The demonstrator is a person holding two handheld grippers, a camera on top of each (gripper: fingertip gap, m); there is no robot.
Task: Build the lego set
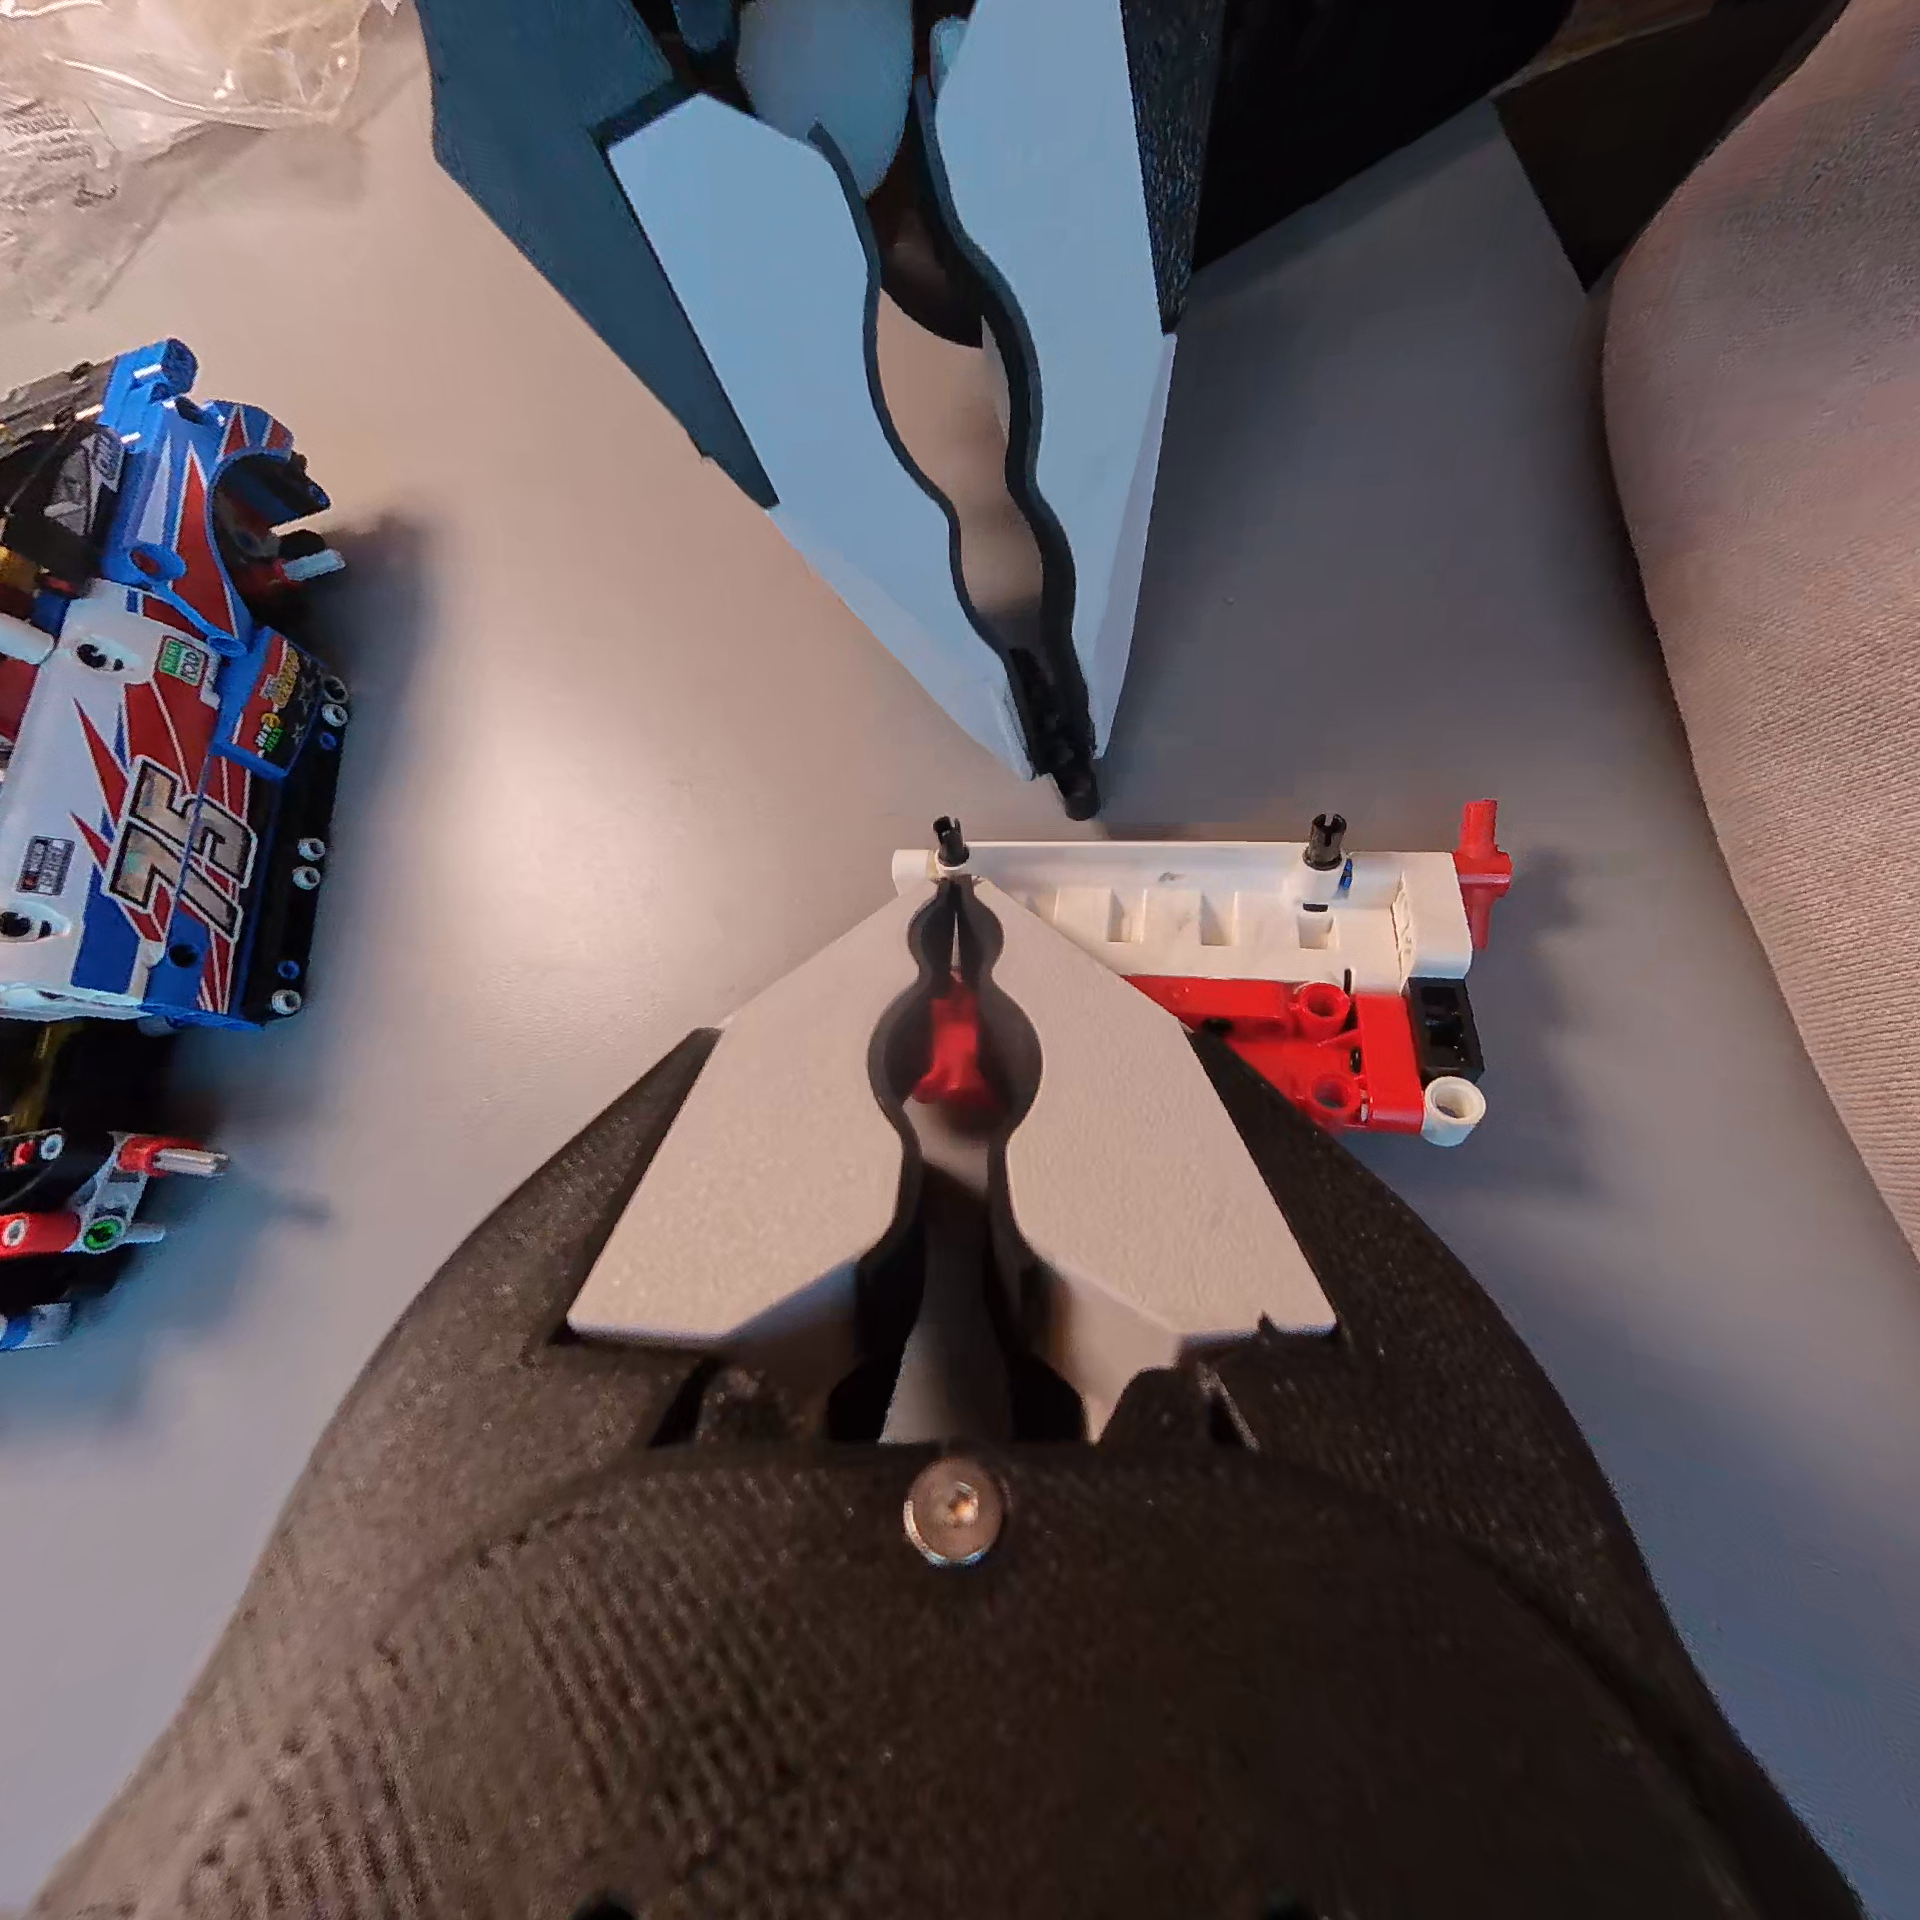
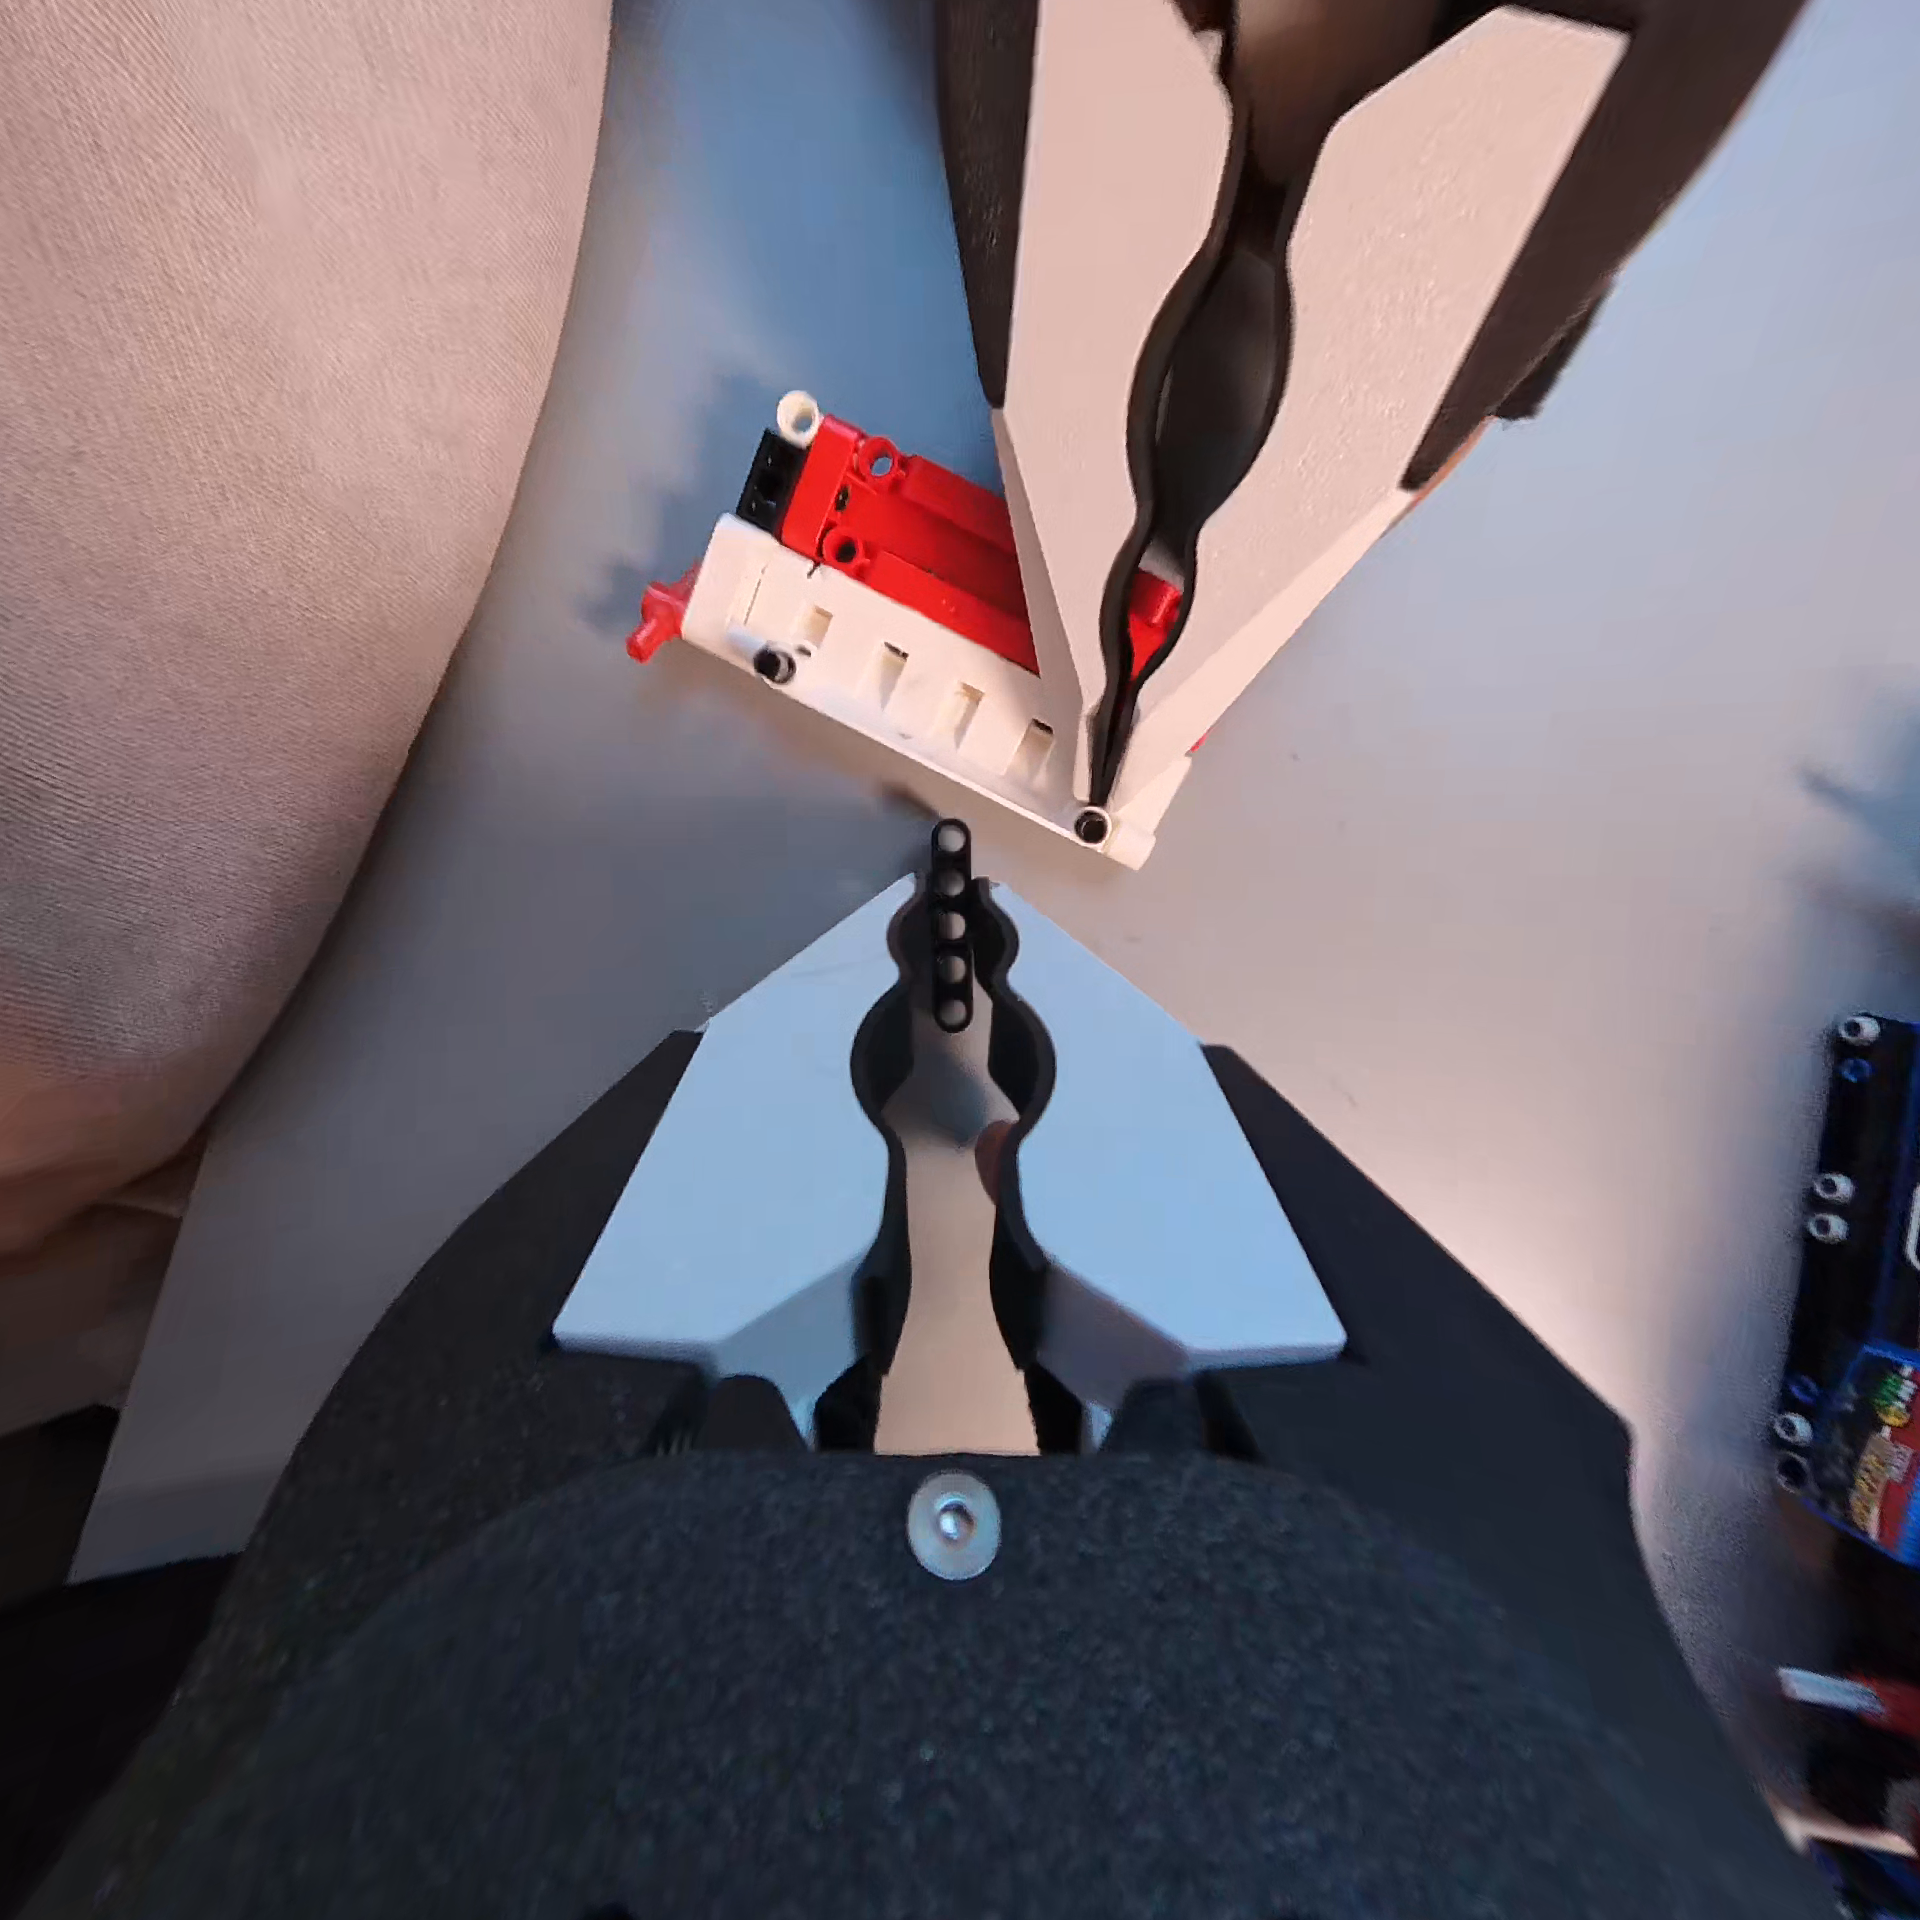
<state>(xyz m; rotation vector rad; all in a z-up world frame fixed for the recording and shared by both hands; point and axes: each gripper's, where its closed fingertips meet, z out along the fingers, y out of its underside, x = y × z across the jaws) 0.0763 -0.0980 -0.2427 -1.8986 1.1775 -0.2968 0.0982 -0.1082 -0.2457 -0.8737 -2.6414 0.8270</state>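
Observation:
A white and red lego assembly (image 1: 1195,904) lies on the grey table (image 1: 623,727). Two black pins (image 1: 948,831) (image 1: 1325,831) stand up from its white panel. My left gripper (image 1: 954,896) is shut, with its tips down on the panel's corner next to one pin. A red part (image 1: 951,1039) shows through the hollow between its fingers. My right gripper (image 2: 951,883) is shut on a thin black beam (image 2: 951,935) with several holes. The beam's end pokes out just short of the assembly (image 2: 904,665). In the left wrist view the right gripper (image 1: 1070,769) comes in from above, with the beam (image 1: 1075,795) at its tip.
A partly built blue, white and red race car (image 1: 156,727) sits at the left, also at the right edge of the right wrist view (image 2: 1870,1299). A clear plastic bag (image 1: 125,104) lies at the far left. Beige fabric (image 1: 1787,520) borders the table on the assembly's side. The grippers are tip to tip, or close to it.

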